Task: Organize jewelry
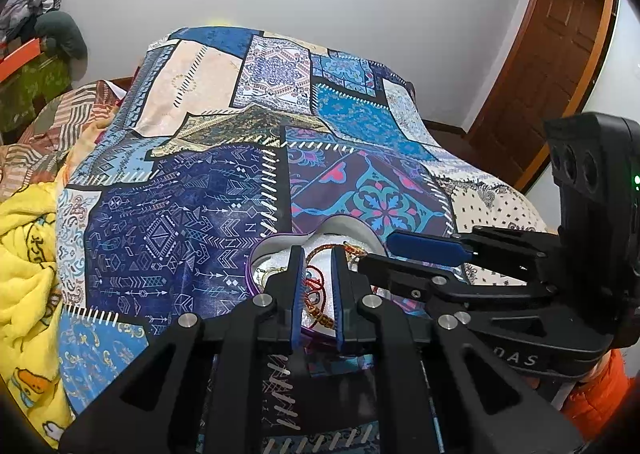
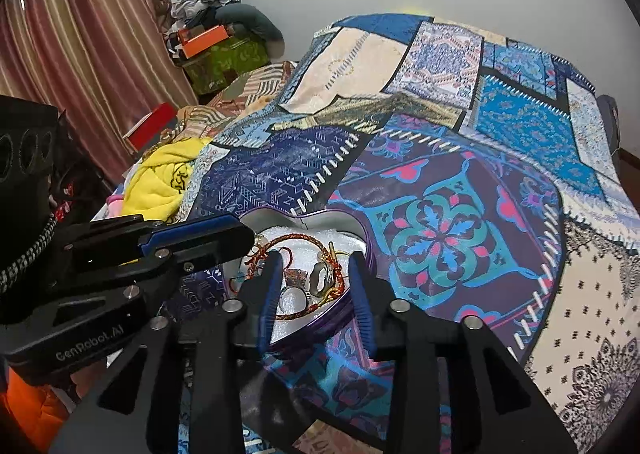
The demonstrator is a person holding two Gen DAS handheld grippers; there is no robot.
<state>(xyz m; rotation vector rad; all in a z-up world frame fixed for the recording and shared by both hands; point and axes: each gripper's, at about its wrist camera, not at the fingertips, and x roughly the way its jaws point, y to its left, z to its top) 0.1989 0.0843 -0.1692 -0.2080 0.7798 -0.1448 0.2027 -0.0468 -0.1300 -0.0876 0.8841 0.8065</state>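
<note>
Printed cloth bedspread point(image 2: 440, 125), glossy metal ring point(image 2: 320, 280), braided cord bracelet point(image 2: 304, 238)

Bedspread point(image 2: 440, 189): blue, purple, cream patchwork
Heart box point(image 2: 362, 254): purple rim, white lining
Bracelet point(image 2: 296, 240): red-gold braid
Blanket point(image 1: 28, 254): yellow
Claw pads point(image 1: 297, 294): blue

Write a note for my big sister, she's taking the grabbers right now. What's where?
Left gripper: open, empty, over the heart-shaped tin.
Right gripper: open, empty, over the same tin from the other side.
The tin sits on the patchwork bedspread; inside lie a braided bracelet, rings and red cord.
Done: the visible jewelry is in the tin.
Left: unclear; no lid or loose pieces show.
</note>
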